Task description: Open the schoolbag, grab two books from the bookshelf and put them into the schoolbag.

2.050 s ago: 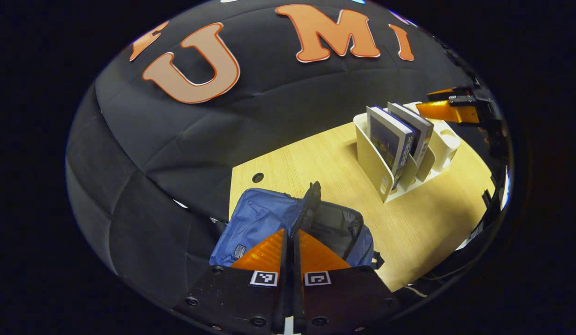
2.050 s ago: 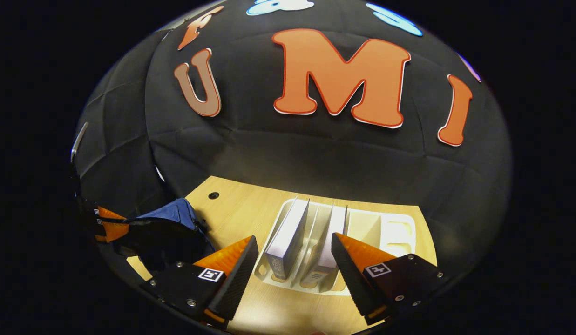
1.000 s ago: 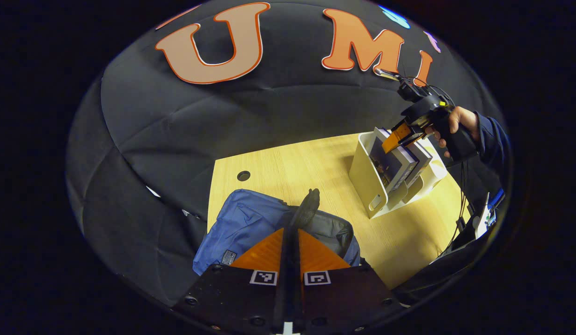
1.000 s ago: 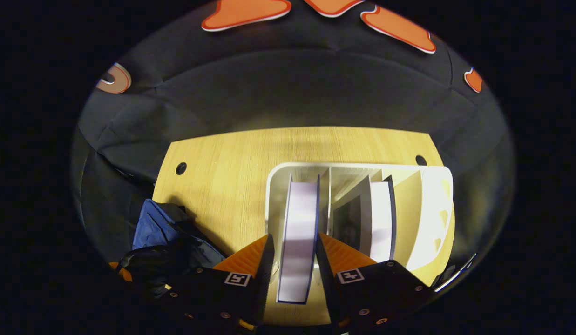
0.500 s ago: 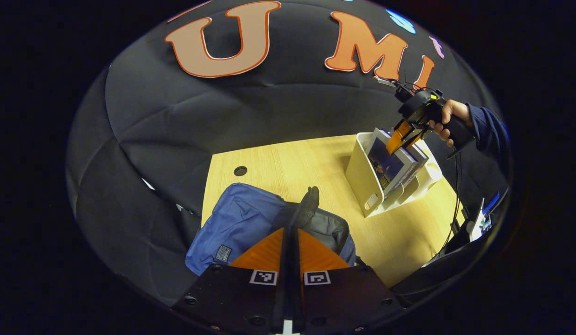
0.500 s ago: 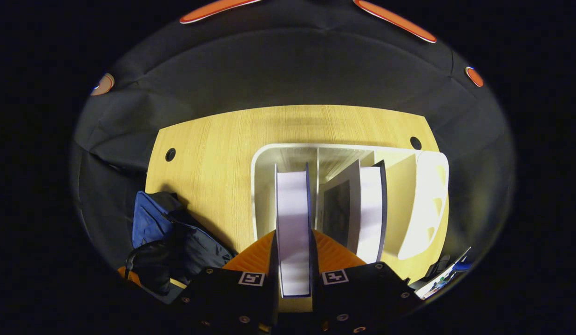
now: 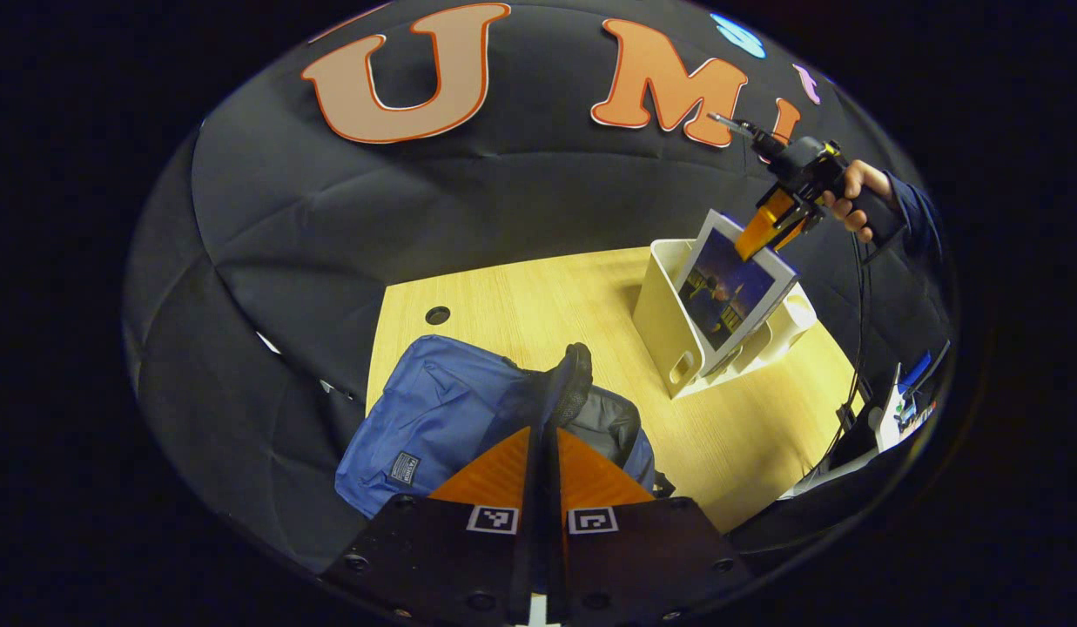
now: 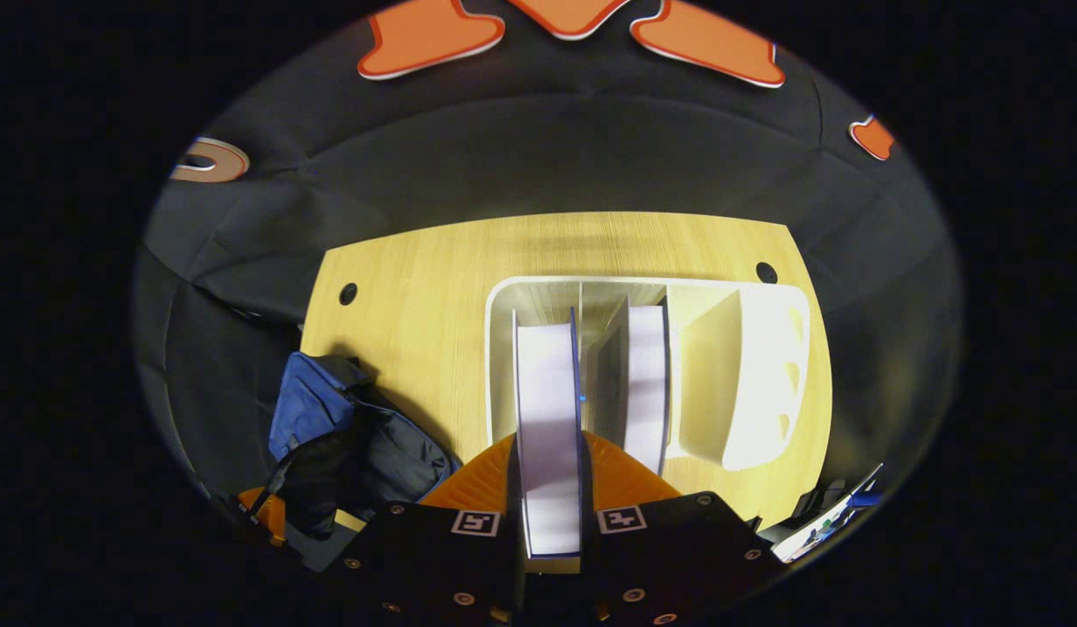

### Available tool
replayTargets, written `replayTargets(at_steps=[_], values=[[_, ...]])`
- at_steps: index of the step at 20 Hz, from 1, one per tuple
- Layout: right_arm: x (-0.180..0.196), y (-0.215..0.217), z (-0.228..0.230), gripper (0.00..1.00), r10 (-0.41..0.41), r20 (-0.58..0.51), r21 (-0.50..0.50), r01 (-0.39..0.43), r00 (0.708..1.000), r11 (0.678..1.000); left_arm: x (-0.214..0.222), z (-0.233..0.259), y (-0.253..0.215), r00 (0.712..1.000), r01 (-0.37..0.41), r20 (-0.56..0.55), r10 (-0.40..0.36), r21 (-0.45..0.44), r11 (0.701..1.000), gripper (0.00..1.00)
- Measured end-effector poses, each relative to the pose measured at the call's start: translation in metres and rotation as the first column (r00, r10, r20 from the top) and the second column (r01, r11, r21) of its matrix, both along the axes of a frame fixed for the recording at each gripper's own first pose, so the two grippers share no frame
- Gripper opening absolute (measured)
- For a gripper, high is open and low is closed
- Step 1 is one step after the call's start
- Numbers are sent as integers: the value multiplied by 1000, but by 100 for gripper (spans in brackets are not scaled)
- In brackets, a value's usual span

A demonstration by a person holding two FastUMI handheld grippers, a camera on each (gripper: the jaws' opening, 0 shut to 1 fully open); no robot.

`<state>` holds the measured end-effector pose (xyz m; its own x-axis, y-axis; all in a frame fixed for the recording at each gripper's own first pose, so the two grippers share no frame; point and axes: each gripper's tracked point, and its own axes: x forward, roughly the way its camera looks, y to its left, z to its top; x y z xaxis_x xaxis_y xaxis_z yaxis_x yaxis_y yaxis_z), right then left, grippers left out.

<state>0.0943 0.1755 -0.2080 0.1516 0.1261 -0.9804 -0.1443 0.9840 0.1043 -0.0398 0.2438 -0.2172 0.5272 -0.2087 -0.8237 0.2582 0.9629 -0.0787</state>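
Right tongs [image 8: 548, 488]: pinching the top edge of a book [image 8: 547, 409]; a hand [image 7: 851, 196] holds them.
Book: partly raised above the left slot of the bookshelf [image 8: 503, 348], tilted, lower corner inside the rack.
Second book [image 8: 647, 383]: upright in the next slot, just beside.
Left tongs [image 7: 545, 453]: pressed together on the dark flap [image 7: 571, 392] of the schoolbag's mouth.
Schoolbag [image 7: 434, 418]: at the surface's [image 7: 764, 427] near-left corner, well apart from the bookshelf.
Open room: bare surface between bag and rack.
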Motion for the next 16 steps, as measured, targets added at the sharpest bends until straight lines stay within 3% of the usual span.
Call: replayTargets(at_steps=[3,4,5,8,13,16], values=[[-4,-7,39,25,7,44,37,-8,999,999,-2,-2,-6,1000,13,-6,-13,-4,1000,7],[-5,-9,53,25,8,62,53,-12,998,999,-1,-2,-5,1000,16,-6,-16,0,1000,2],[-9,-9,64,25,7,77,77,-12,997,997,1,-1,-4,1000,14,-6,-14,4,1000,7],[-20,-9,96,25,-12,117,151,-6,993,989,4,2,0,1000,13,-21,-13,11,1000,7],[-55,21,118,25,-26,148,304,-21,989,952,18,17,12,998,58,-17,-56,93,994,7],[-75,43,108,25,-43,140,385,-14,989,923,26,22,14,997,72,-22,-70,118,990,7]])
